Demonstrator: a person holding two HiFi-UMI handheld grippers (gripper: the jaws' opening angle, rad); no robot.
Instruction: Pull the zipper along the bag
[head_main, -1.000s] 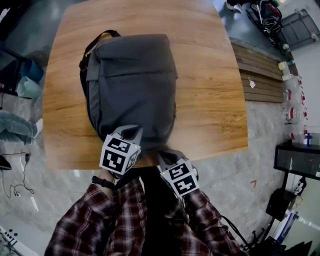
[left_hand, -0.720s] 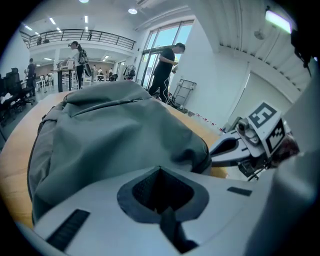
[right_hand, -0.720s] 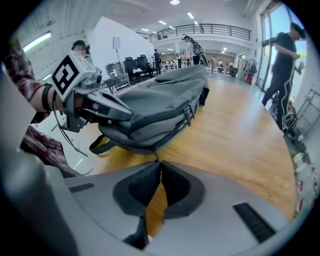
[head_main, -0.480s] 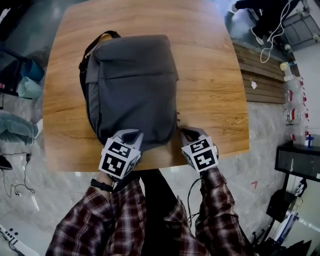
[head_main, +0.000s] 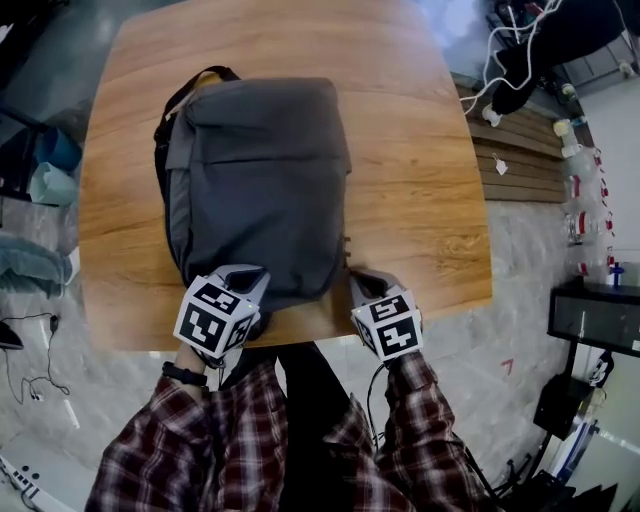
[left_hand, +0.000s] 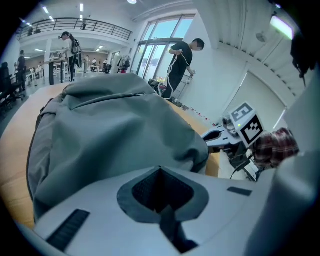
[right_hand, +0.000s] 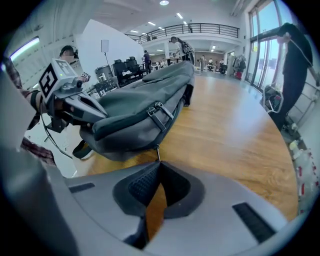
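- On the wooden table (head_main: 420, 180) a grey bag (head_main: 260, 180) is laid flat, its black handle (head_main: 195, 85) at the far end and its near end close to the table's front edge.
- At the bag's near left corner the left gripper (head_main: 243, 280) is set, tips lying over the fabric edge.
- Left jaws are seen pressed together in the left gripper view, with bag fabric right against the tips (whether any fabric is caught between them cannot be told).
- At the bag's near right corner the right gripper (head_main: 358, 282) is placed, just beside the side wall and low over the table.
- Right jaws are closed at the tips on a thin metal zipper pull (right_hand: 158, 151); bare wood is seen through the slit behind the tips.
- The pull is stretched from the bag's lower side seam straight to the right jaw tips, so the bag lies just ahead of and to the left of that gripper.
- A strap buckle (right_hand: 160, 112) is seen on the bag's side, above the pull.
- Both grippers are held at the same near end of the bag, apart from each other, with the bag's corner between them.
- Plaid sleeves (head_main: 200, 440) are seen behind both marker cubes.
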